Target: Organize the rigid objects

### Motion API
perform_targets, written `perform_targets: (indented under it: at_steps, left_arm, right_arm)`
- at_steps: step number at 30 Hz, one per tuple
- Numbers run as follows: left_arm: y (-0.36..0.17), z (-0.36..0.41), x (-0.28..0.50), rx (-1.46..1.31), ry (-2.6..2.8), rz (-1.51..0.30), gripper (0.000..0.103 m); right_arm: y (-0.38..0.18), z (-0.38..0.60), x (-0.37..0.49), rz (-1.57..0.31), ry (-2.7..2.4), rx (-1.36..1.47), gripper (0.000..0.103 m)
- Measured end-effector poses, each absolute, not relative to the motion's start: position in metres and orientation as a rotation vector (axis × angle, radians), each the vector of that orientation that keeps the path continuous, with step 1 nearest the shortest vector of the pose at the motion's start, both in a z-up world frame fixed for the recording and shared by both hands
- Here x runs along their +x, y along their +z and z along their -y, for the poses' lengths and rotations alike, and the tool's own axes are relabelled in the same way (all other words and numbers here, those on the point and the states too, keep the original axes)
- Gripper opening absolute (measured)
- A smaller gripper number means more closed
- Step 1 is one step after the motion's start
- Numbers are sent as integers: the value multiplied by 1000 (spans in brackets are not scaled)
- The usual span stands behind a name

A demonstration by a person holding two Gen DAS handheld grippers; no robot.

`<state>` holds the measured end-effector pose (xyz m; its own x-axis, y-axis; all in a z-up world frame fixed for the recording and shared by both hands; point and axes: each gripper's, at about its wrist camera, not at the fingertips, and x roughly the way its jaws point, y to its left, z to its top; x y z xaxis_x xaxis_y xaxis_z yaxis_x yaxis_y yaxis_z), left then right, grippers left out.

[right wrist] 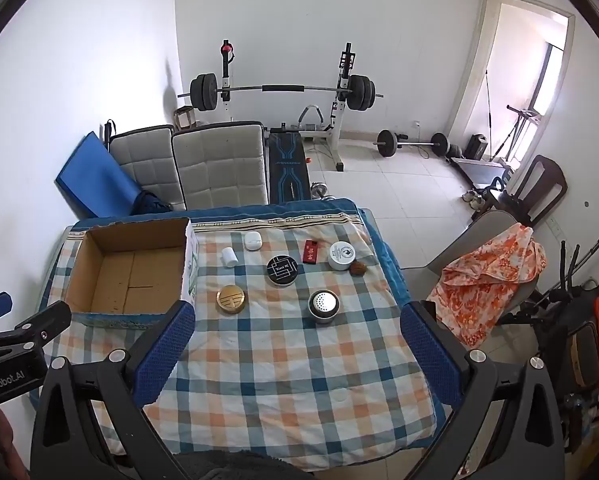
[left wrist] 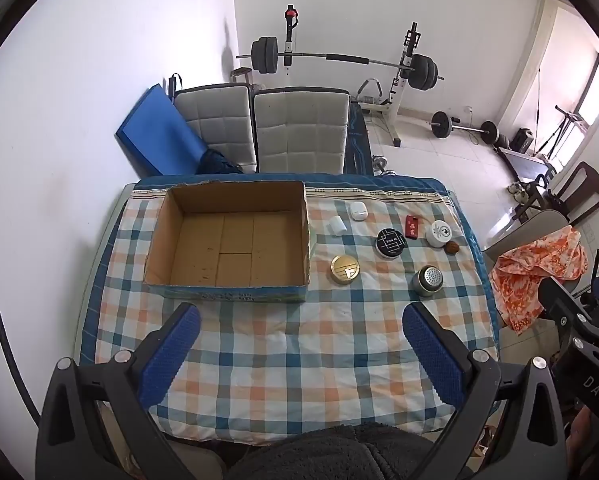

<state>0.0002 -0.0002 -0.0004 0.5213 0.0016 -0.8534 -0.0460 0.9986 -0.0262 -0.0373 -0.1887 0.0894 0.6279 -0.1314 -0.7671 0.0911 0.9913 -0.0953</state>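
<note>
The left gripper point(left wrist: 301, 320) is hanging over the near part of the table with its blue-padded jaws spread wide and nothing between them. The right gripper point(right wrist: 297, 320) is doing the same beside it, jaws wide apart and empty, angled down at the checked cloth point(right wrist: 291, 368) that is covering the table.

An open cardboard box point(left wrist: 227, 240) is sitting on the left half of the cloth, toward the far edge, and it is holding nothing. All the small things are lying to its right, apart from one another and well ahead of both grippers. Nearest the box, a gold tin point(right wrist: 231, 299) is resting just off its near right corner. Right of that, a steel cup point(right wrist: 323, 306) with a perforated top is standing upright. Behind these, a black tin point(right wrist: 282, 270) with a white line pattern is sitting in the middle of the group. A white cylinder point(right wrist: 230, 257) is lying behind the gold tin, and a white case point(right wrist: 253, 241) is sitting just beyond it near the far edge. On the right, a red box point(right wrist: 310, 251) is lying flat, a white jar point(right wrist: 341, 255) is standing beside it, and a brown nut point(right wrist: 357, 269) is touching or nearly touching the jar's near right side.

Beyond the table, two grey chairs point(left wrist: 267, 128) are standing with their backs to a barbell rack point(left wrist: 339, 60). An orange cloth point(right wrist: 487, 276) is draped over a chair on the right.
</note>
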Motion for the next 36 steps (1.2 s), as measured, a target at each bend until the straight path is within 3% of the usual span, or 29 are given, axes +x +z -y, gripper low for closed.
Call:
perform_targets:
  at_steps: [36]
  left_arm:
    - [10, -6, 9, -47, 41, -992, 103]
  right_arm:
    - [95, 195, -41, -860, -145, -51, 103]
